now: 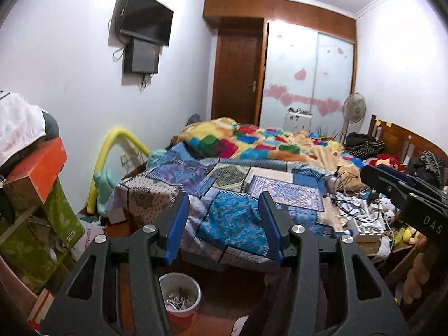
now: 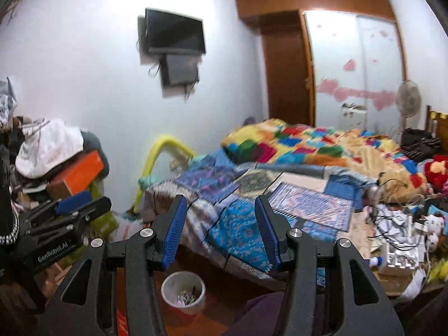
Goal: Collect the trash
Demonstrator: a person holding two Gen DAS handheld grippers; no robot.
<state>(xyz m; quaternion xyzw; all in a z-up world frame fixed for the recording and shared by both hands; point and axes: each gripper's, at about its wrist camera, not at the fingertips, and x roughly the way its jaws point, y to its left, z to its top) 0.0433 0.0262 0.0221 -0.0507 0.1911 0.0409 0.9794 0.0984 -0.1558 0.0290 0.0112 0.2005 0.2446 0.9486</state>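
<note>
With both the left gripper [image 1: 225, 225] and right gripper [image 2: 221, 229] open and empty, reaching into the tangled cables [image 1: 350, 204] on the bed's right edge risks snagging them instead of trash for the bin [image 1: 180, 296] on the floor.

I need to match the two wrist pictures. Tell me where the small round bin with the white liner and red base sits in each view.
Left wrist view: the small round bin with the white liner and red base sits on the floor at bottom centre, just below the left blue finger.
Right wrist view: the bin sits at bottom centre, below the gap between the fingers.
Shared landmark: the black wall-mounted television, upper left of centre.
</note>
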